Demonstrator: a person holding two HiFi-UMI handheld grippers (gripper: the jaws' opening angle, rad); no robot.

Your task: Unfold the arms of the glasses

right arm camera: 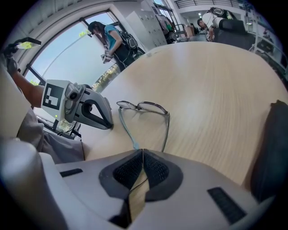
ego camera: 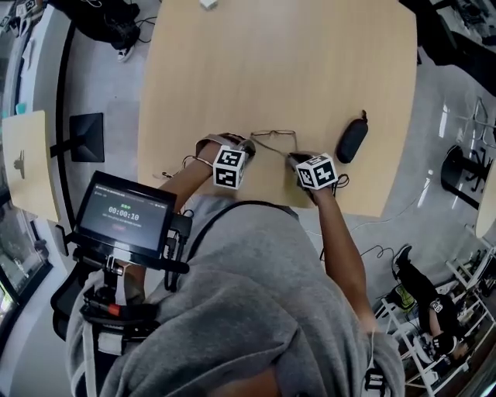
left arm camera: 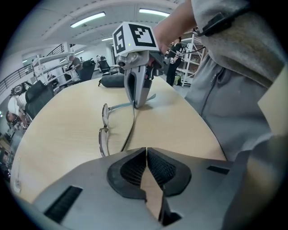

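The thin-framed glasses (ego camera: 273, 138) lie on the light wooden table (ego camera: 271, 62) near its front edge, with both arms swung out toward me. My right gripper (ego camera: 293, 157) is shut on the end of one arm. In the right gripper view that thin arm (right arm camera: 165, 134) runs into the closed jaws (right arm camera: 142, 152), and the other, blue-tipped arm (right arm camera: 128, 132) lies free beside them. My left gripper (ego camera: 249, 145) is shut with its tip at the frame's other corner. In the left gripper view nothing shows between its pads (left arm camera: 146, 150).
A black glasses case (ego camera: 352, 139) lies on the table just right of my right gripper. A small white object (ego camera: 208, 4) sits at the far edge. A screen (ego camera: 124, 211) on a stand is at my lower left, off the table.
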